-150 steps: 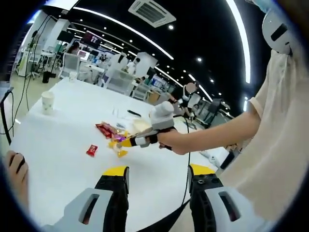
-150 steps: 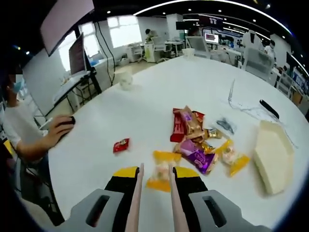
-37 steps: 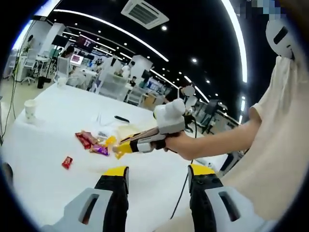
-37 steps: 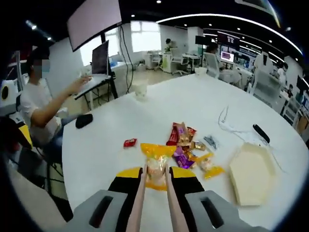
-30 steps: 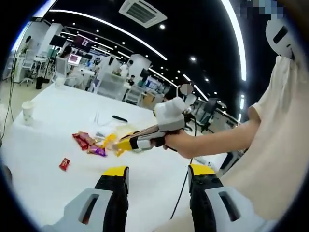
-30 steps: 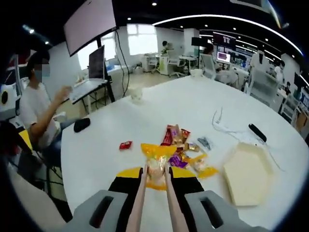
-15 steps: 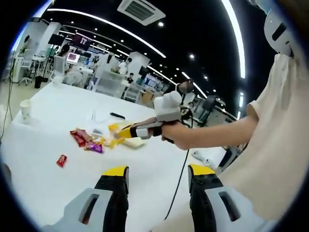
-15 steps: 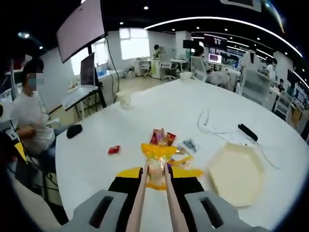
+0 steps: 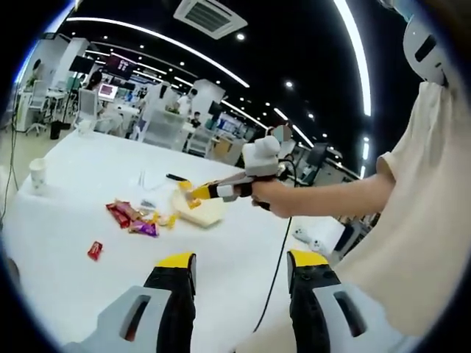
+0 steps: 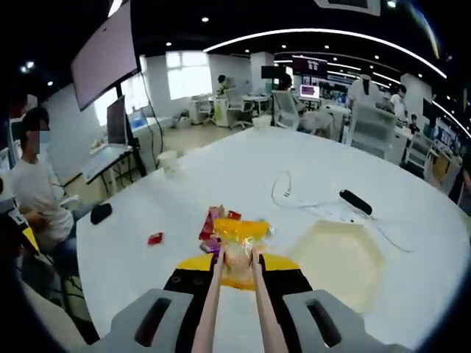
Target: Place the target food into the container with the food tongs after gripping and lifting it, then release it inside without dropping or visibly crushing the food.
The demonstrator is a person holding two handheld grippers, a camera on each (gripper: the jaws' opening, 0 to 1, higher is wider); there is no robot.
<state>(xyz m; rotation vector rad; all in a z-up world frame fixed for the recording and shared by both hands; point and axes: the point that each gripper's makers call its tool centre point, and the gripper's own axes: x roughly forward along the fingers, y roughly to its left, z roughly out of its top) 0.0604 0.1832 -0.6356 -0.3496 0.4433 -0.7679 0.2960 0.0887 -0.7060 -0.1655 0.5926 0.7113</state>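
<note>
My right gripper (image 10: 237,271) is shut on a pair of pale food tongs (image 10: 212,309), whose tips pinch a yellow snack packet (image 10: 241,231) held up off the white table (image 10: 221,173). The cream hexagonal container (image 10: 340,259) lies just right of the packet. In the left gripper view the right gripper (image 9: 224,190), held by a hand, keeps the packet (image 9: 193,193) above the near edge of the container (image 9: 202,212). My left gripper (image 9: 241,271) stays open with nothing between its jaws, back from the table.
A pile of wrapped snacks (image 10: 215,220) and a lone red packet (image 10: 154,238) lie left of the container. A paper cup (image 10: 169,160), a white cable (image 10: 291,193) and a black marker (image 10: 355,201) sit farther back. A person (image 10: 33,195) sits at the table's left edge beside a mouse (image 10: 101,212).
The right gripper has carried the packet in the tongs away from the snack pile, rightward and up, to the container. The left gripper has stayed open and still.
</note>
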